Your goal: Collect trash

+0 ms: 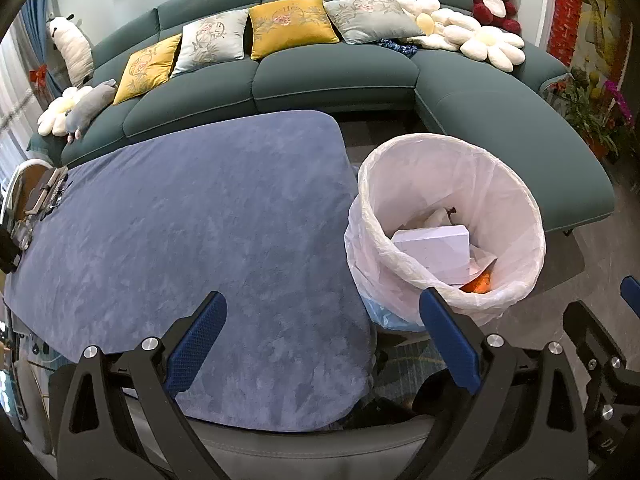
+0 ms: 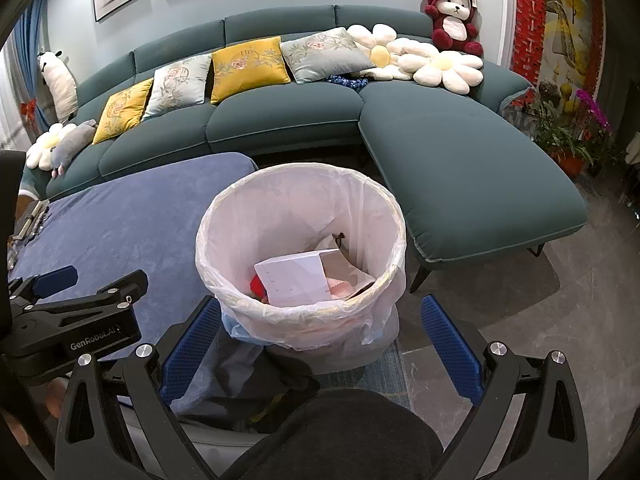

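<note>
While both tools hang over the near edge of the scene, the round bin lined with a thin white plastic bag (image 2: 300, 248) serves as the reference point for everything noted below. It stands on the grey floor, just beside the right-hand edge of the counter draped in a blue-violet velvety cloth (image 1: 192, 232), and in front of the chaise end of the curved teal fabric sofa (image 2: 460, 168).

Inside the bin lies a white rectangular cardboard box (image 2: 294, 280), tilted, resting on other scraps: something red (image 2: 258, 284) against the box's left side, pale pink paper (image 2: 340, 286) to its right, and, in the left wrist view, an orange piece (image 1: 480, 282) near the front wall. The bag's rim is folded over the bin's lip, with loose plastic hanging down outside.

The left gripper (image 1: 320, 340) is spread wide, its blue-padded fingers (image 1: 196, 344) released and holding nothing; it sits to the left of the bin, over the counter's near corner. The right gripper (image 2: 320, 344) is likewise spread wide and empty, squarely before the bin on the viewer's side.

The cloth surface left of the bin carries nothing across its middle; small dark items (image 1: 44, 196) lie at its far left end, too indistinct to identify.
</note>
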Demonstrator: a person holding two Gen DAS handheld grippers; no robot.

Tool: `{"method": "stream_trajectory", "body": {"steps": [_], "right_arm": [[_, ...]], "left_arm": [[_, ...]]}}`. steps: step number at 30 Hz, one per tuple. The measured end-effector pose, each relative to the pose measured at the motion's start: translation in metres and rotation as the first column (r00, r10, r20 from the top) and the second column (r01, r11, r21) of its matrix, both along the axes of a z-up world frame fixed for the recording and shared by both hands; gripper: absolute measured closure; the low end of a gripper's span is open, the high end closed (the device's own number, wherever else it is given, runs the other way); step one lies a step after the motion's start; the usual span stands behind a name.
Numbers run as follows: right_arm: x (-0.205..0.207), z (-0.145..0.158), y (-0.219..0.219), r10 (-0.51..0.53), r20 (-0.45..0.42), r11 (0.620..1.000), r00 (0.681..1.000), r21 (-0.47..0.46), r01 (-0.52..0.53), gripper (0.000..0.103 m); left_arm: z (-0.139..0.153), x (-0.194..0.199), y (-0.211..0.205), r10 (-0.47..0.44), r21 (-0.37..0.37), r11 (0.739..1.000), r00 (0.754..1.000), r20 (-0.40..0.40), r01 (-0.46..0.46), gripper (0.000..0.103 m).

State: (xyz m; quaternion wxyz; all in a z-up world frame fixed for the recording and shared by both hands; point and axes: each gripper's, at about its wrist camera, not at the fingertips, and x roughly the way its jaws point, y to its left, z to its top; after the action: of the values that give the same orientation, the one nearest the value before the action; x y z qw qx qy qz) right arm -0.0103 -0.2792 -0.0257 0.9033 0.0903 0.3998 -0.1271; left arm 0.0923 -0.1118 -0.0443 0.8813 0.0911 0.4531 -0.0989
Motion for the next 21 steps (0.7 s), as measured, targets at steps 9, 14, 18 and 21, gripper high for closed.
{"method": "stream_trajectory", "body": {"steps": [9, 14, 18, 21], "right_arm": [[0.0006, -0.0004, -0.0005, 0.0, -0.003, 1.0, 1.0, -0.001, 0.0, 0.007], [0.0004, -0.0005, -0.0008, -0.001, -0.003, 1.0, 1.0, 0.0, 0.001, 0.007], [0.0013, 0.0002, -0.0005, 0.0, -0.003, 1.0, 1.0, 0.0, 0.0, 0.007], [0.0014, 0.0003, -0.0004, 0.0, -0.003, 1.0, 1.0, 0.0, 0.0, 0.007]], "left_arm": [[-0.0011, -0.0003, -0.0006, 0.0, 0.004, 1.0, 1.0, -0.001, 0.0, 0.01], [-0.0011, -0.0007, -0.0007, 0.002, 0.004, 1.0, 1.0, -0.001, -0.002, 0.01], [-0.0011, -0.0006, -0.001, 0.0, 0.005, 1.0, 1.0, 0.0, 0.0, 0.01], [-0.0012, -0.0008, -0.0009, 0.0, 0.005, 1.0, 1.0, -0.001, 0.0, 0.01]]}}
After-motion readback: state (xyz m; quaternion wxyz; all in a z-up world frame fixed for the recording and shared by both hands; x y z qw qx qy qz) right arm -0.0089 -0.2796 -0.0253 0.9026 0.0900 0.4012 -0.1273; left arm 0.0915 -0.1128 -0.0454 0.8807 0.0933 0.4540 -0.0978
